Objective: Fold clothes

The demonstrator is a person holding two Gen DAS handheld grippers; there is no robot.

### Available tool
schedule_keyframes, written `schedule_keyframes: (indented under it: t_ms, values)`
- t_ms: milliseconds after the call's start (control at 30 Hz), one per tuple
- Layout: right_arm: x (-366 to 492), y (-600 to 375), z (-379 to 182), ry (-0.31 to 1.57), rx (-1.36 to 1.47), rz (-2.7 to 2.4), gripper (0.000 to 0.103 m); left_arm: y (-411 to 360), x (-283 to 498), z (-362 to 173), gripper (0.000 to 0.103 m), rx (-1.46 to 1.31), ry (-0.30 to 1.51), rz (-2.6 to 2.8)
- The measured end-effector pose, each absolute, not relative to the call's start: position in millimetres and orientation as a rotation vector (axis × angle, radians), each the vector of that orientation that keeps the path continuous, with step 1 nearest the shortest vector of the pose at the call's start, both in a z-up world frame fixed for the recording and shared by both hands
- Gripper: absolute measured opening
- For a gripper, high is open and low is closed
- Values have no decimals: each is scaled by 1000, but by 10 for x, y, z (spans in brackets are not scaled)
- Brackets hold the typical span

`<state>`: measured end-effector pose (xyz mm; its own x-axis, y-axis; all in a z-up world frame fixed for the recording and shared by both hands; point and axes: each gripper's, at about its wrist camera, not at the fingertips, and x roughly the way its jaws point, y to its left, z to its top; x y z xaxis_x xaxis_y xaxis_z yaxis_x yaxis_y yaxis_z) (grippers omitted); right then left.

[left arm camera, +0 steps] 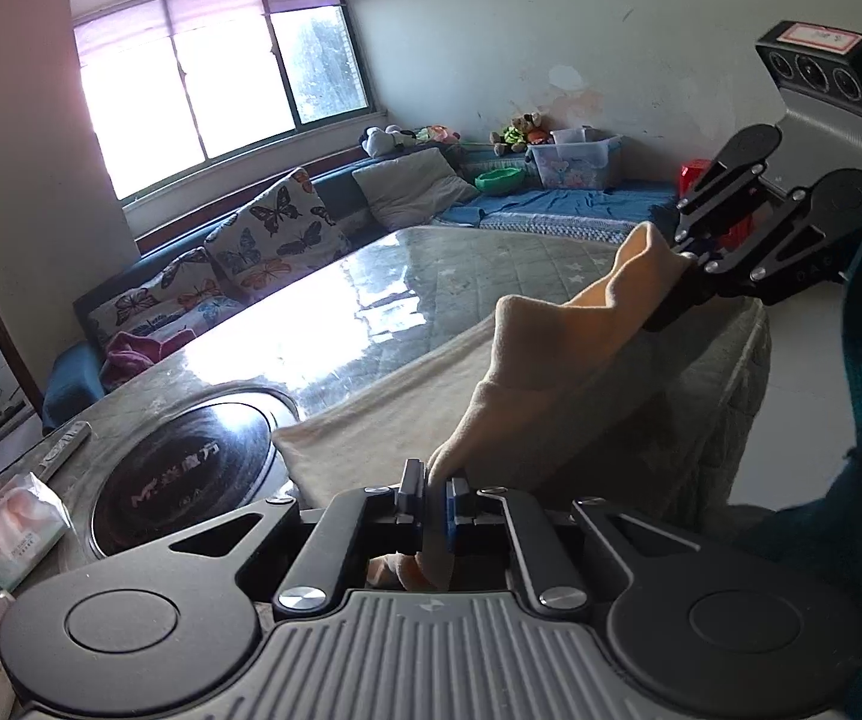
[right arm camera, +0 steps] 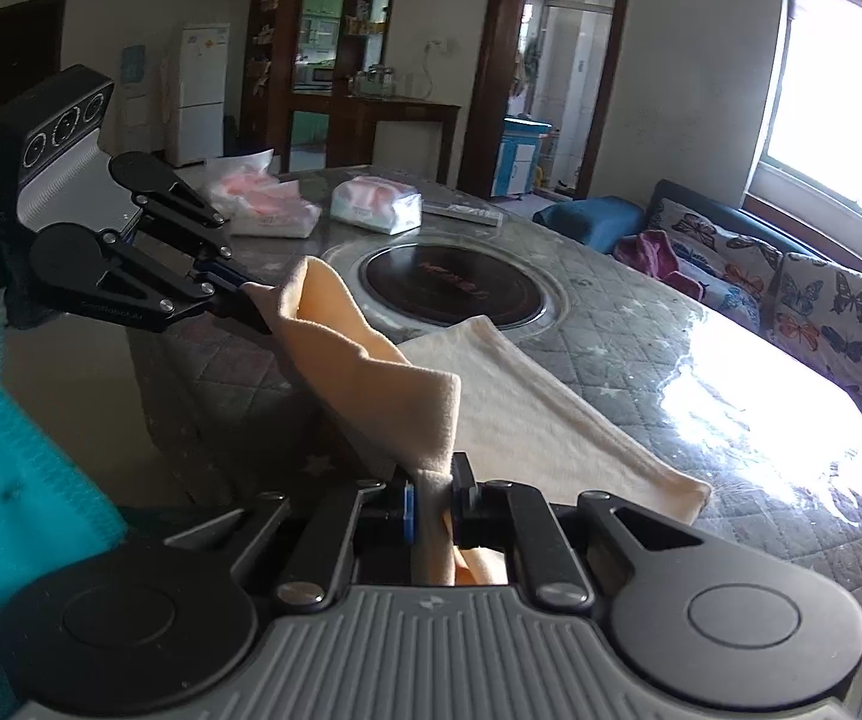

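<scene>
Daylight is pouring through a wide window (left arm camera: 215, 84) with a purple blind, glaring off the quilted table cover (right arm camera: 731, 396). Butterfly-print cushions (left arm camera: 275, 228) are lining a dark blue sofa (right arm camera: 593, 219) beneath it. Stuffed toys (left arm camera: 521, 132) are sitting against a stained white wall (left arm camera: 551, 18). A white fridge (right arm camera: 200, 93) is standing by dark wooden shelving (right arm camera: 287, 48).

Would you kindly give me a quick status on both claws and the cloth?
Left claw shut on cloth edge. Right claw shut on the other end. Edge lifted between them, rest flat on table. Nothing in the way.
</scene>
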<state>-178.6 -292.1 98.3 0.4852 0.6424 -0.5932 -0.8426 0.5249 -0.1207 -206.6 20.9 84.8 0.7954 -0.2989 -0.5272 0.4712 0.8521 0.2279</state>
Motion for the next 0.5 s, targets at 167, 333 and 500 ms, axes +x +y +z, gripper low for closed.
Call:
schedule_keyframes:
  t_ms: [167, 333, 500]
  values:
    - [-1519, -2913, 1037, 532, -396, 913, 9, 225, -1802, 889, 7, 341, 491, -414]
    - [-1170, -2909, 1051, 553, -374, 887, 9, 266, -1362, 890, 8, 328, 509, -421]
    - [-784, -2882, 1019, 585, -358, 849, 9, 304, -853, 821, 8, 309, 554, -437]
